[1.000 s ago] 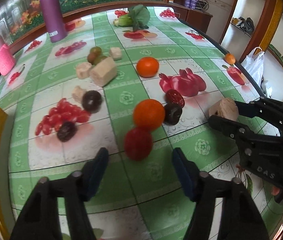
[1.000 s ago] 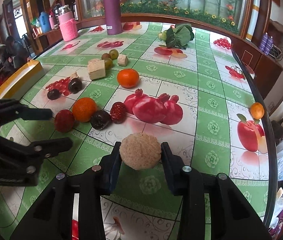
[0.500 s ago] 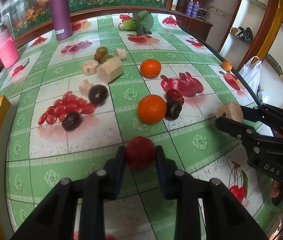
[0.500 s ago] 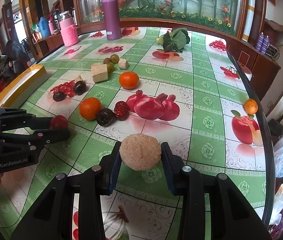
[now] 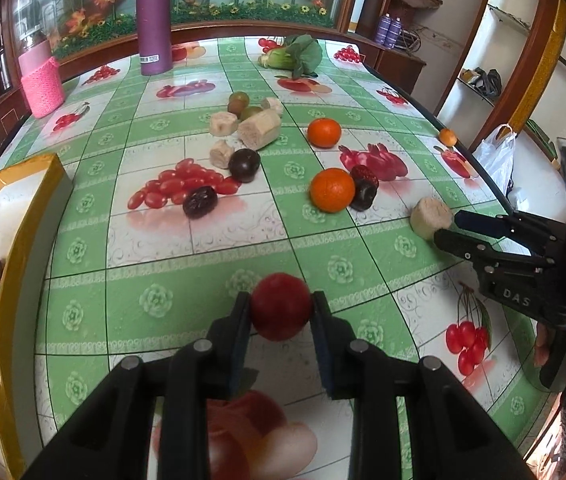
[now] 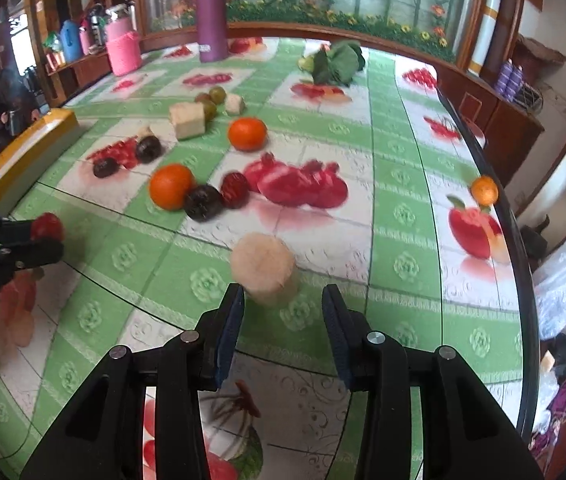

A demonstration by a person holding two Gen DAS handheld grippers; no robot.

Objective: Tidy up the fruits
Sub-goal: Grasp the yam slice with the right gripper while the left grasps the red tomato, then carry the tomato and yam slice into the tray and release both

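My left gripper [image 5: 281, 312] squeezes a round red fruit [image 5: 281, 306] above the green and white fruit-print tablecloth [image 5: 187, 288]. My right gripper [image 6: 282, 300] has just been opening, and its pads are off the pale tan round chunk [image 6: 263, 268]. The chunk sits on the cloth just past my fingertips, I think; the view is blurry. A round orange fruit [image 6: 171, 186] lies farther back.

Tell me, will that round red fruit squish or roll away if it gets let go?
The red fruit looks smooth and ball-shaped, so it would probably roll on the flat tablecloth. It keeps its round shape pinched in the left hand-held gripper, so it is likely firm, though maybe slippery.
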